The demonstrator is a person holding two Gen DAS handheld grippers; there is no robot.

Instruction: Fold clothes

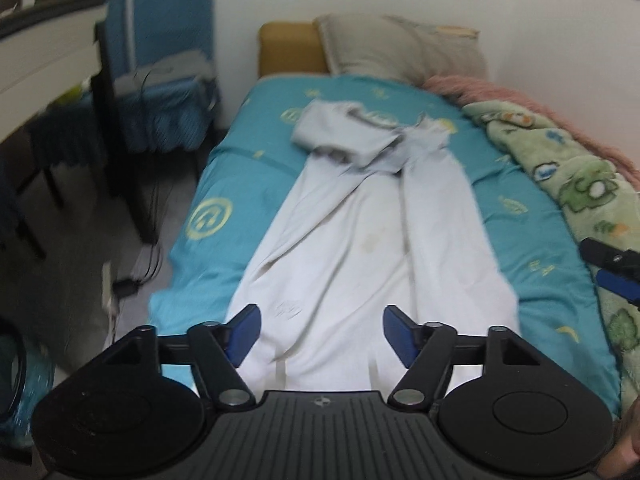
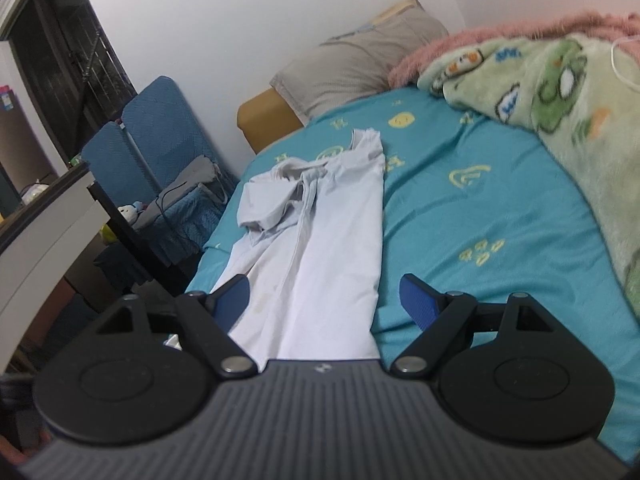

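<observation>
White T-shirt [image 1: 360, 224] laid lengthwise on teal bedsheet [image 1: 520, 220], sides folded inward into narrow strip, sleeve bunched near collar. Left gripper [image 1: 320, 332] and right gripper [image 2: 324, 300] held above hem, fingers spread wide, nothing gripped, likely positioned for lengthwise fold.

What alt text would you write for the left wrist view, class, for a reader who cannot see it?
A white shirt lies lengthwise on a teal bed sheet, one sleeve folded over near the collar, with the open left gripper above its near hem. A beige pillow and green blanket lie beyond.
</observation>
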